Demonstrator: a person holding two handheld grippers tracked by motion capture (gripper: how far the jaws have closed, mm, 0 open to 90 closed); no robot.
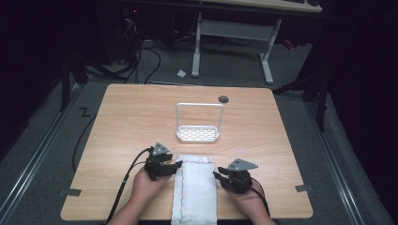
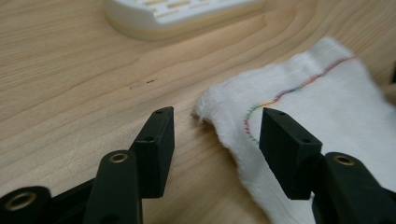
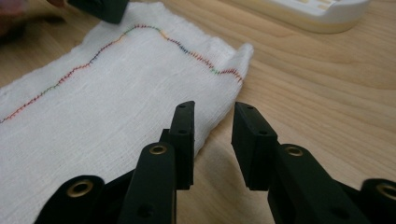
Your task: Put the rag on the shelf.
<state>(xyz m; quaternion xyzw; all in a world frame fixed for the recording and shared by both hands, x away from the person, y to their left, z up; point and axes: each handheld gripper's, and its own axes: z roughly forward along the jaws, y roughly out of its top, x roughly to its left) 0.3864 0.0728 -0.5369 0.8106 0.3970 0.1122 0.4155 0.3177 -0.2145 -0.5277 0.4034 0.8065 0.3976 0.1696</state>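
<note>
- We're looking down on a pale wood-grain table (image 1: 126, 122) with rounded corners, standing on grey carpet in a dark room; a second desk on white legs (image 1: 232, 44) sits beyond it, and black cables (image 1: 141, 61) trail across the floor.
- Mid-table stands a white rack (image 1: 198, 123): a slotted base with a tall thin wire loop rising from it. A small dark round hole (image 1: 223, 99) marks the table just behind it.
- At the near edge lies a white cloth (image 1: 195, 187), a long strip of loose, fuzzy weave with a wavy line of multicoloured stitching near its border, hanging over the table's front edge.
- Left claw (image 2: 215, 122) is gaping wide, holding nothing, straddling the cloth's far left corner.
- Right claw (image 3: 213, 114) is parted a little, empty, poised at the cloth's right edge.
</note>
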